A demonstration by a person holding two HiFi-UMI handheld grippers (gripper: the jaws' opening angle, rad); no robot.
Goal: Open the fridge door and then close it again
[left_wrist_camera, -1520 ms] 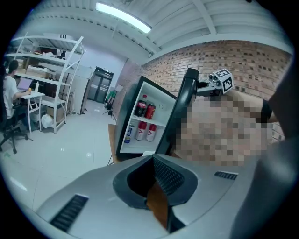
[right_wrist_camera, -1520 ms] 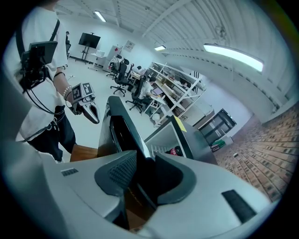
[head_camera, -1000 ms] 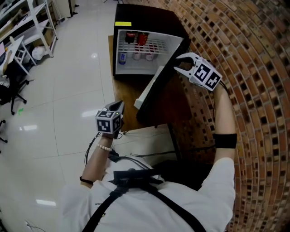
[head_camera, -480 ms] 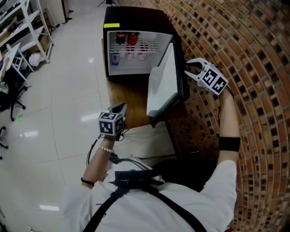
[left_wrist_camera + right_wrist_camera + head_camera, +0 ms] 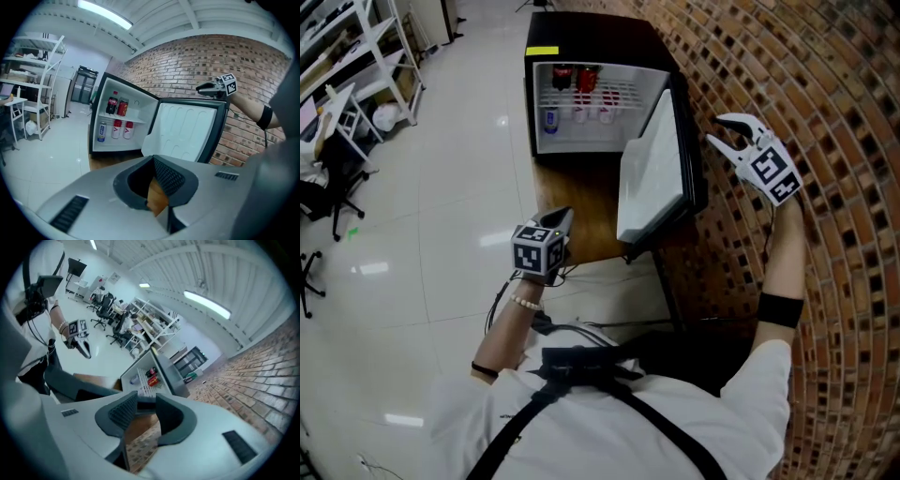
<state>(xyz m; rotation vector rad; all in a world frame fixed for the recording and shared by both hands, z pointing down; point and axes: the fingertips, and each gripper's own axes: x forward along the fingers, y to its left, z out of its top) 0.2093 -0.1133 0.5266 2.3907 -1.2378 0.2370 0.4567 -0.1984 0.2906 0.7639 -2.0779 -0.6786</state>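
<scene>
Opening appears complete: the fridge door (image 5: 652, 173) is standing wide against the brick wall (image 5: 844, 112). The right gripper (image 5: 719, 129) is hovering just beside its outer face, jaws apart and just widened, gripping nothing. The left gripper (image 5: 563, 216) is idling, closed and empty. Closing is outstanding.

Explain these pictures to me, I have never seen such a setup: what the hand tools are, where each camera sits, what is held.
No robot here: a person wears a head camera and holds a two-jaw gripper in each hand. The top-down picture is from the head; the other two come from cameras riding on the grippers, looking along their jaws. The left gripper is shut and empty. The right gripper is open and empty, beside the open fridge door but apart from it. The mini fridge, with drinks inside, stands on a wooden table by a brick wall.
</scene>
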